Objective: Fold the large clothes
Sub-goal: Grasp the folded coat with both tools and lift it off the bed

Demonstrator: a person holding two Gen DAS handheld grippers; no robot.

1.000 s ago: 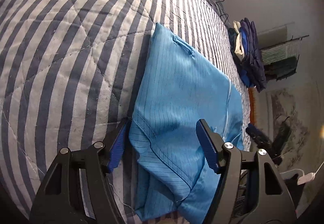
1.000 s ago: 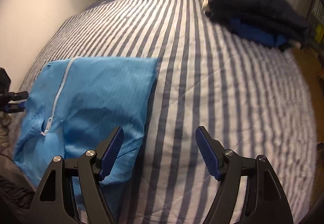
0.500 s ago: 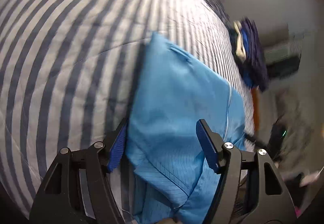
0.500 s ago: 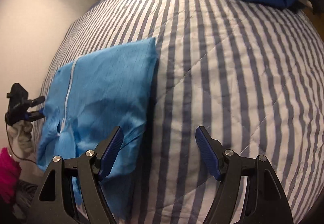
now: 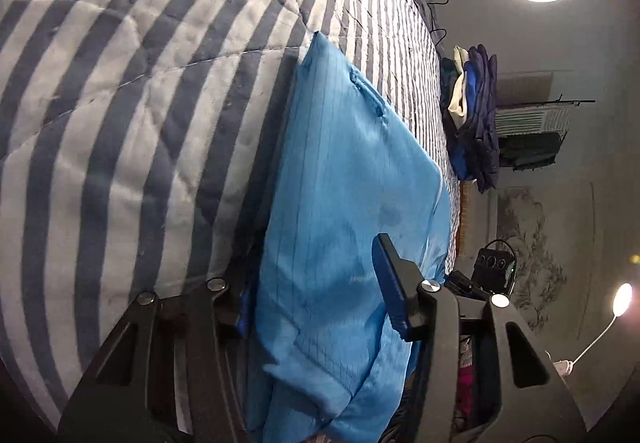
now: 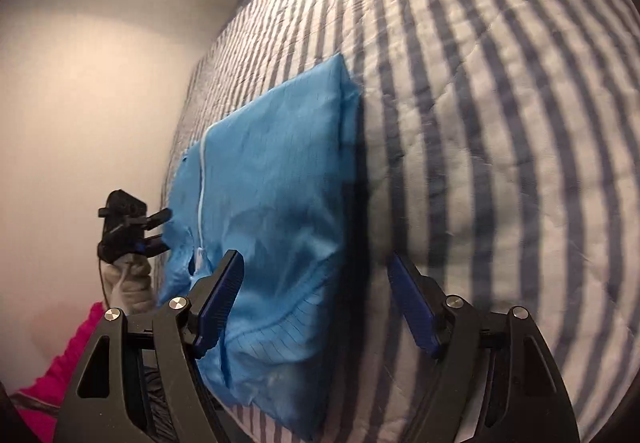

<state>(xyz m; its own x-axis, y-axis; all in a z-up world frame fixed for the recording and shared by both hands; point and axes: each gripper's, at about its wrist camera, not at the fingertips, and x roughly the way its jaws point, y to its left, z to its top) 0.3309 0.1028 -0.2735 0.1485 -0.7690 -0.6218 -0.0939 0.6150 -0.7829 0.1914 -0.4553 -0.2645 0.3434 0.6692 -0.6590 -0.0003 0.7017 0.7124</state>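
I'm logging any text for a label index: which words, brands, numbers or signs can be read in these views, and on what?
None can be read in either view.
Blue garment: stitch lines and a white zipper only, no label showing.
Striped quilt: no print.
Pile of dark clothes: no tag visible.
Black device: markings, if any, too small to read.

A bed with a striped quilt carries a folded blue garment and stacked dark clothes.

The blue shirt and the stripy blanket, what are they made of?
The blue shirt looks like thin, smooth woven cloth with a slight sheen and fine dark lines, perhaps polyester; it creases softly. The stripy blanket looks like matte, padded cotton: stitched seams cross it and it puffs between them. Neither can be told for sure from looks.
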